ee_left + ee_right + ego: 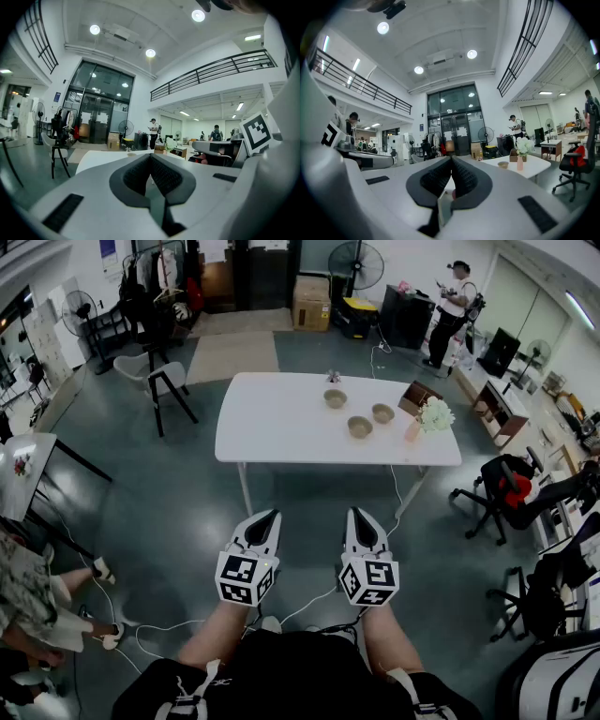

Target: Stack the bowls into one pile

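Three tan bowls stand apart on the white table (281, 427): one at the back (335, 398), one in front (360, 427), one to the right (382, 413). My left gripper (267, 515) and right gripper (361, 515) hang side by side over the floor, well short of the table's near edge, both pointing toward it. Each has its jaws closed tip to tip with nothing between them. In the right gripper view, one bowl (503, 164) shows far ahead on the table, past the gripper (451, 158). The left gripper view shows only the gripper (150, 154) and the table edge (93, 159).
A pink vase with white flowers (433, 415) and a brown box (417, 395) sit at the table's right end. A chair (161, 381) stands left of the table, and office chairs (506, 488) to the right. A cable runs across the floor. A person (454, 310) stands far back.
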A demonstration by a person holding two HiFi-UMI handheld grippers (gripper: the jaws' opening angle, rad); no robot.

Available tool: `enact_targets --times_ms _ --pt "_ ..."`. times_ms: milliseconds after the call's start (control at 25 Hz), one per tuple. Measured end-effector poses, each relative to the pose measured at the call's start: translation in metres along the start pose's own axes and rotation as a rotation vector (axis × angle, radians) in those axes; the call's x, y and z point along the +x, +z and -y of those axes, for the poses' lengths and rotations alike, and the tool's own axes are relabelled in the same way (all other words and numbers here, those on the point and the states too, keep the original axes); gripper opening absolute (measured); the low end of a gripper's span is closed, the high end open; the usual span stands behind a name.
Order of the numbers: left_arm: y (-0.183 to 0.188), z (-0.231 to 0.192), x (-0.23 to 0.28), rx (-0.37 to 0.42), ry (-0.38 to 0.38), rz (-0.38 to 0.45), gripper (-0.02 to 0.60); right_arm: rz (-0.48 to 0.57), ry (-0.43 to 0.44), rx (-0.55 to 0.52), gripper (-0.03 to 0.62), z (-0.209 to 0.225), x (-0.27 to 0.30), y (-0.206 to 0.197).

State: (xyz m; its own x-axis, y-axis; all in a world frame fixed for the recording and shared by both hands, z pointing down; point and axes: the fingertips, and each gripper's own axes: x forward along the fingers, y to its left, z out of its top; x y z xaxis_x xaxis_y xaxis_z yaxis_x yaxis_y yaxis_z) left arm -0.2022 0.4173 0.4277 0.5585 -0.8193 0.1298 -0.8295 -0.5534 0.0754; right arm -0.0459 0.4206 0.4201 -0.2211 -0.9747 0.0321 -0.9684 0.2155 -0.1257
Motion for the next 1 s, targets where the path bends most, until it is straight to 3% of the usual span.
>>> enact_targets --times_ms 440,1000 --pt "0.016 -0.004 -0.015 -0.002 -0.003 0.030 0.014 0.077 0.021 0.035 0.015 -0.017 -0.011 0.016" --pt "0.022 -0.078 -0.016 0.005 -0.087 0.060 0.014 0.088 -0.045 0.004 0.015 -0.077 0.039 0.009"
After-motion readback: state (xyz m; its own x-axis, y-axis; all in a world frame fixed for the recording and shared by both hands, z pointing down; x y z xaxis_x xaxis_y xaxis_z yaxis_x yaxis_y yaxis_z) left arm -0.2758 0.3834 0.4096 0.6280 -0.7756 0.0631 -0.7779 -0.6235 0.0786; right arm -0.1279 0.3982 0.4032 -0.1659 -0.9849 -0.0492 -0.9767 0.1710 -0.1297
